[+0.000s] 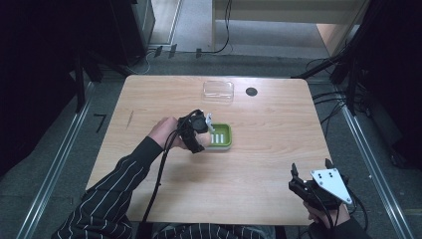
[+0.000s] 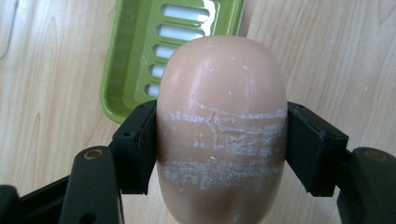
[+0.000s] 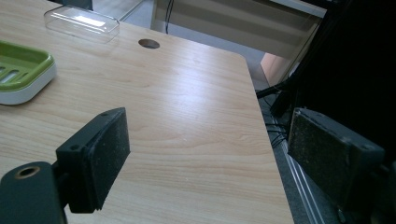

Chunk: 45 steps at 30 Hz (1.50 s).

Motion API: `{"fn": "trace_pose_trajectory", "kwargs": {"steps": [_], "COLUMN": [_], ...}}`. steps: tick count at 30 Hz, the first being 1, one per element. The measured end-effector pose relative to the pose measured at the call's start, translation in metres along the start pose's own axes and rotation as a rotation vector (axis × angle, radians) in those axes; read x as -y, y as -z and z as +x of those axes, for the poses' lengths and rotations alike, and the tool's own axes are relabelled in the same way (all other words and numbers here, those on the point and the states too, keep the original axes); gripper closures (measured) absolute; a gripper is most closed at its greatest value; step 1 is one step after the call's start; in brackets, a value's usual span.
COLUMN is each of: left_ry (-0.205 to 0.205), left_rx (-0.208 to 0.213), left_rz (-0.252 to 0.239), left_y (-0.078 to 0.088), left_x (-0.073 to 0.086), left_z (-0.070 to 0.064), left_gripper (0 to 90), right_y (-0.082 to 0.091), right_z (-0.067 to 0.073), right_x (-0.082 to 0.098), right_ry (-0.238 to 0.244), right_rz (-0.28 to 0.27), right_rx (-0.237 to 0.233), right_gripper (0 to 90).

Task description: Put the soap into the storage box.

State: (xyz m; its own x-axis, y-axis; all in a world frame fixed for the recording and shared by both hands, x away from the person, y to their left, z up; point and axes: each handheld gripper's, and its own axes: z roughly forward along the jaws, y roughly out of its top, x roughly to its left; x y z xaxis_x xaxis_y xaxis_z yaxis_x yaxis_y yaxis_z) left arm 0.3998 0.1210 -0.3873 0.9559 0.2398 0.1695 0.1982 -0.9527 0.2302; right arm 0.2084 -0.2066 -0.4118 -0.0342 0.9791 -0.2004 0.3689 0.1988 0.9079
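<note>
Looking down from the high view, the left gripper [image 1: 203,133] sits mid-frame beside the green soap dish [image 1: 225,143]; the right gripper [image 1: 311,172] waits lower right. In the left gripper view, its jaws squeeze a tan soap bar [image 2: 221,121] by its sides. It looks hard, slippery, and scratches easily. In the right gripper view, those jaws gape, holding nothing.

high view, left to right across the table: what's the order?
Left tongs shut on the soap → green soap dish → round hole in the tabletop → right tongs, open, at the near right corner. I left out the clear lid; its span overlaps the dish's.
</note>
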Motion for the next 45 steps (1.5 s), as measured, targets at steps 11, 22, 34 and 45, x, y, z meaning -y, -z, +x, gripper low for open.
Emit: {"fn": "trace_pose_trajectory", "kwargs": {"steps": [11, 22, 34, 45], "left_ry": [-0.01, -0.035, -0.044, -0.065], "left_rx": [-0.001, -0.001, 0.003, -0.005], "left_rz": [-0.011, -0.015, -0.018, -0.041], "left_y": [-0.003, -0.01, -0.014, -0.014], "left_x": [-0.005, -0.014, -0.019, -0.027], "left_z": [0.006, 0.011, 0.017, 0.023], "left_gripper": [33.5, 33.5, 33.5, 33.5], "right_y": [0.001, 0.003, 0.006, 0.009], "right_z": [-0.001, -0.003, -0.003, -0.006], "right_x": [0.001, 0.002, 0.003, 0.005], "right_ry": [-0.007, -0.014, -0.003, -0.021], "right_rz": [0.005, 0.007, 0.015, 0.016], "right_rx": [0.005, 0.013, 0.019, 0.038], "right_gripper": [13.6, 13.6, 13.6, 13.6]}}
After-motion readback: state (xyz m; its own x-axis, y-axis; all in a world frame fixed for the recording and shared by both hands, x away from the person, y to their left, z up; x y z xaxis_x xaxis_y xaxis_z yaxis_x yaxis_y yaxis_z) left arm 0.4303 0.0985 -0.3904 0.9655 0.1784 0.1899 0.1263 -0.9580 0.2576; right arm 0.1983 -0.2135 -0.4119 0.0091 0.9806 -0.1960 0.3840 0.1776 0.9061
